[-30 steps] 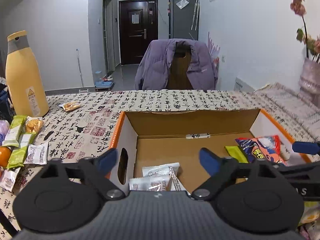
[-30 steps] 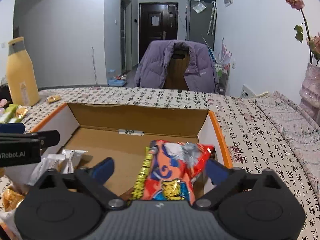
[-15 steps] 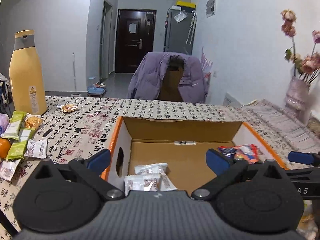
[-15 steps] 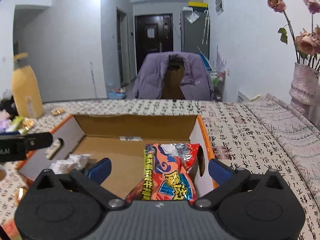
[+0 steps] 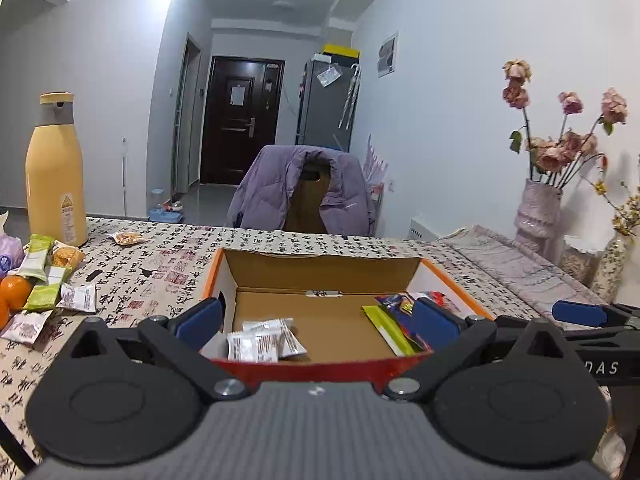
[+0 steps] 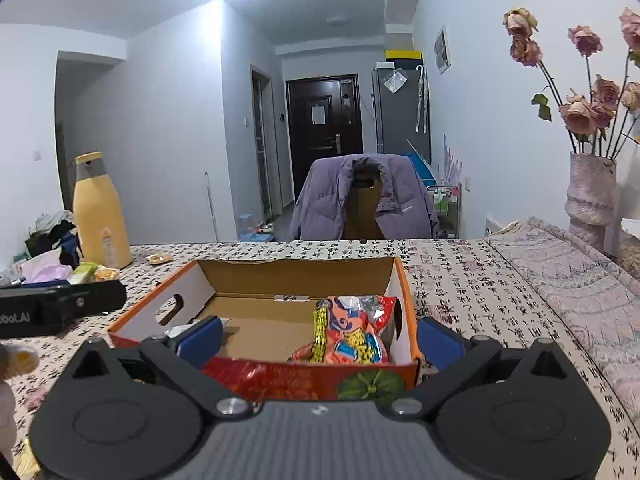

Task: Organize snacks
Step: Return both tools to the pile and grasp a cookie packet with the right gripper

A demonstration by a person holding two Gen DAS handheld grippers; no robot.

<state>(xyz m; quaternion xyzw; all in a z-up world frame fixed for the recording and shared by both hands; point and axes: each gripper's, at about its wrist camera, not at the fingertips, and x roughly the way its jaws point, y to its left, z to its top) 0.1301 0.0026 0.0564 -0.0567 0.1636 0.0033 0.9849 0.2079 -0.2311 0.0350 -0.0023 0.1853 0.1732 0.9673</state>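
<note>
An open cardboard box (image 5: 320, 268) (image 6: 296, 276) with an orange rim sits on the patterned tablecloth. Inside lie white wrapped snacks (image 5: 264, 340) at the near left and a colourful orange-red snack bag (image 6: 348, 332) (image 5: 400, 308) at the right. My left gripper (image 5: 318, 320) hangs open in front of the box, nothing between its blue pads. My right gripper (image 6: 318, 334) is open too, just before the box's near wall. More snack packets (image 5: 44, 280) and an orange (image 5: 14, 292) lie on the table to the left.
A tall yellow bottle (image 5: 56, 172) (image 6: 100, 212) stands at the far left. One small packet (image 5: 128, 238) lies alone behind the box. A vase of dried roses (image 5: 540, 208) (image 6: 592, 192) stands at the right. A chair with a purple jacket (image 5: 304, 192) faces the table's far edge.
Both grippers have drawn back and up from over the box. The snack bag that lay between the right gripper's fingers now rests inside the box.
</note>
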